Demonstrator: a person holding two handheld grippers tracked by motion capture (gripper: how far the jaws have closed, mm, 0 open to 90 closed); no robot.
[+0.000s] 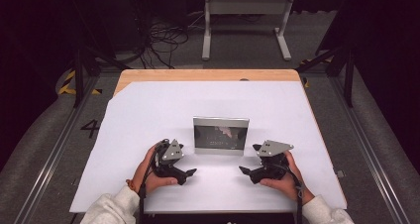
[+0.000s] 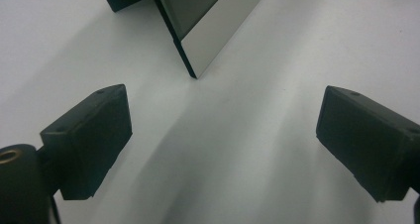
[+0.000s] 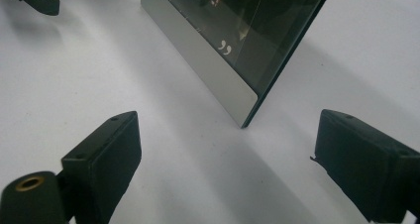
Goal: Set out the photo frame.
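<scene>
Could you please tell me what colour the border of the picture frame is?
Silver-grey, around a dark glossy pane; the picture frame shows it best in the right gripper view.

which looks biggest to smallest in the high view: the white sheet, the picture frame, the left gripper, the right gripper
1. white sheet, by far the largest, covering most of the table.
2. picture frame, standing upright between the grippers.
3. left gripper and right gripper: these look about alike, so no ranking between them; each looks somewhat smaller than the frame.

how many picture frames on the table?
1. A silver-bordered rectangular picture frame with dark glass stands upright mid-table on the white sheet, between and just beyond the left claw and right claw. None looks hidden.
</scene>
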